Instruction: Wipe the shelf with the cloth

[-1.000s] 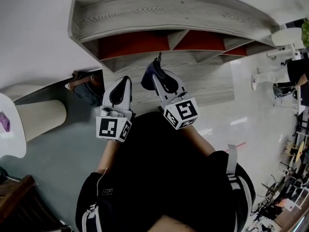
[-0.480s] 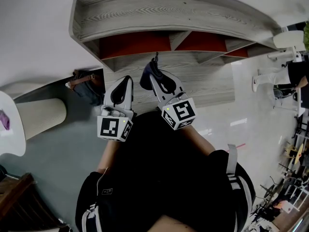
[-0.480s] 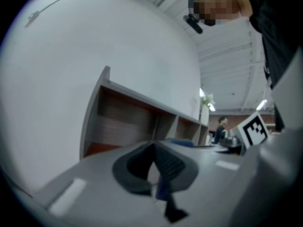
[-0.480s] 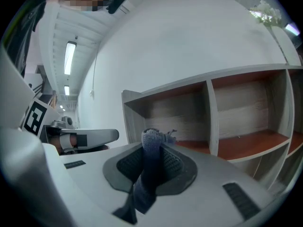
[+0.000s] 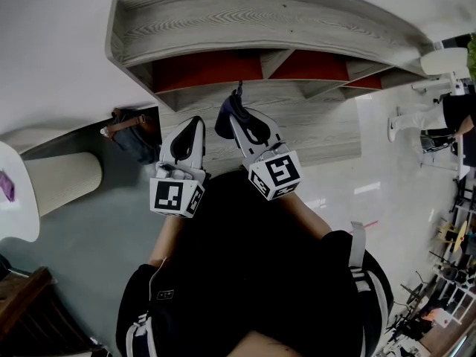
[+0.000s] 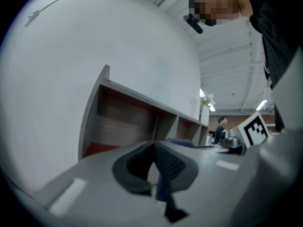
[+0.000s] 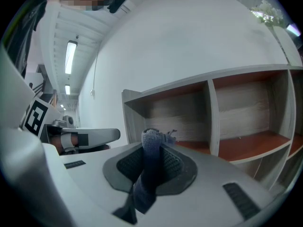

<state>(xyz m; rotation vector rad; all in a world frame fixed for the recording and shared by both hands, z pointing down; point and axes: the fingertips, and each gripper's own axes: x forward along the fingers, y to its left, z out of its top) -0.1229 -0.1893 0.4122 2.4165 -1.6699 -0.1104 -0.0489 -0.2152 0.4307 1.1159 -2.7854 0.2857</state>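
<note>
My right gripper (image 5: 239,101) grasps the dark blue cloth (image 7: 150,164) near the wooden shelf (image 5: 260,19), while my left gripper (image 5: 195,123) is clenched on nothing.

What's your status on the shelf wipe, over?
Right gripper shut on cloth, held up before the shelf; contact unclear. Left gripper shut, empty, alongside. Nothing seen in the way.

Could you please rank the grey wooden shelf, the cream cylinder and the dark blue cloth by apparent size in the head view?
Largest to smallest:
1. the grey wooden shelf, by far the largest
2. the cream cylinder at the left
3. the dark blue cloth, clearly the smallest
</note>
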